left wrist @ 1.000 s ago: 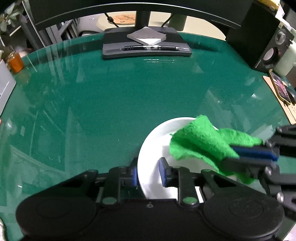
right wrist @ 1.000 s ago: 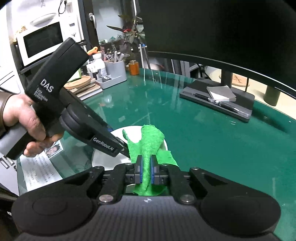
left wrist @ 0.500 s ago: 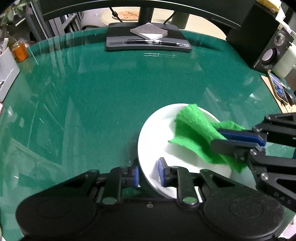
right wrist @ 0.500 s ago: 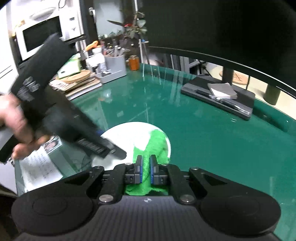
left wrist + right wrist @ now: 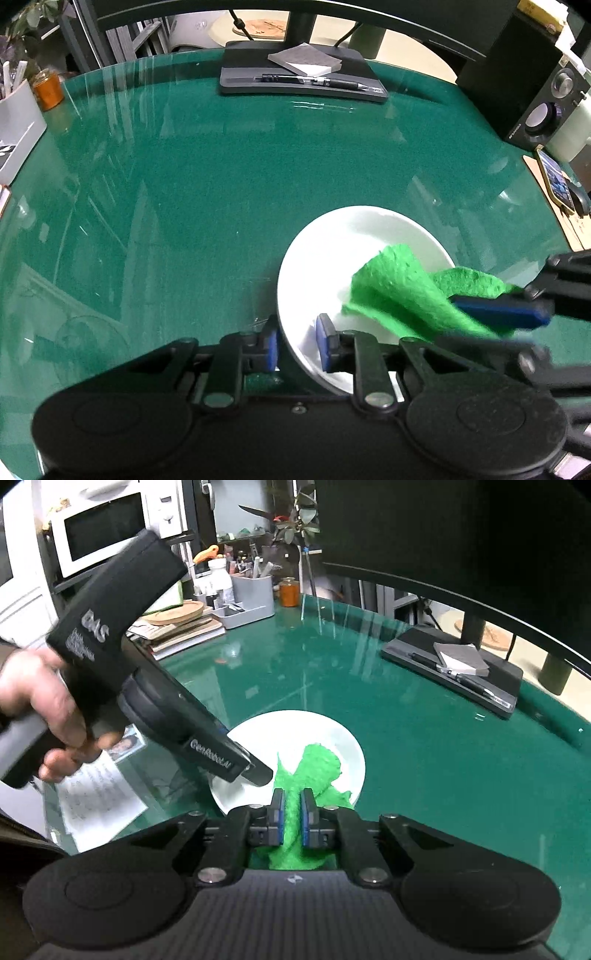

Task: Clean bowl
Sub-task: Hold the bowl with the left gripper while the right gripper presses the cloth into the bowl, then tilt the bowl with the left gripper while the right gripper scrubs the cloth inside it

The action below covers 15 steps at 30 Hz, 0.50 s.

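Bowl (image 5: 343,254) rim pinched by left hand-held gripper (image 5: 297,345); tabletop (image 5: 207,192) beyond lies open.

Left claw (image 5: 297,345) points steeply down, pinched on the near rim of the bowl (image 5: 343,240). Right claw (image 5: 291,818) angles down toward the bowl, jaws opening, green cloth (image 5: 314,768) between its pads.

White bowl (image 5: 332,254), round, shallow, upright on green glass table (image 5: 207,192), toward its near right part. Inside looks clean, glossy. Near rim sits between two blue pads.

Green cloth (image 5: 402,291), rough fuzzy texture, crumpled and folded. One part lies inside bowl on right half, other part hangs over right rim, lifted off table.
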Each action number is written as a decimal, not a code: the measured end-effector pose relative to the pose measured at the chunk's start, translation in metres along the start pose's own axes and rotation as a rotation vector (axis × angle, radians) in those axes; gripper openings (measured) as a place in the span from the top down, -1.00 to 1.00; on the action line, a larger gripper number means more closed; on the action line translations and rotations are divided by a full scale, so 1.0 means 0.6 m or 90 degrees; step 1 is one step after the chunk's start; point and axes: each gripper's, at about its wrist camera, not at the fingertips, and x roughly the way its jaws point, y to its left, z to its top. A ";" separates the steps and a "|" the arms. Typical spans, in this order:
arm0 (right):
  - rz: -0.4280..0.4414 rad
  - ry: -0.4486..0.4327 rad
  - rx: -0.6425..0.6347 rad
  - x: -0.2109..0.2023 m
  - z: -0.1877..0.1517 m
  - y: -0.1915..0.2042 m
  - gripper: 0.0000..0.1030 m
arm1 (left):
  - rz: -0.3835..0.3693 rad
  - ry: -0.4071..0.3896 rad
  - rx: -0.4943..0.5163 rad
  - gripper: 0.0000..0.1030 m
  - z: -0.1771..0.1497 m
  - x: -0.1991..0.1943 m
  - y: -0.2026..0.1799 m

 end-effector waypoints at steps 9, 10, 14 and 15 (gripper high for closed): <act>-0.057 0.012 -0.016 0.005 0.004 -0.005 0.88 | 0.000 0.000 -0.007 0.50 0.001 0.000 0.006; -0.048 0.018 -0.013 0.004 0.005 -0.006 0.88 | 0.001 -0.001 -0.007 0.50 0.001 0.001 0.006; 0.025 0.040 -0.033 -0.008 0.002 0.026 0.88 | 0.000 -0.002 -0.010 0.50 0.001 0.000 0.007; 0.042 0.040 -0.036 -0.009 0.001 0.034 0.88 | -0.001 -0.002 -0.011 0.50 0.001 -0.001 0.008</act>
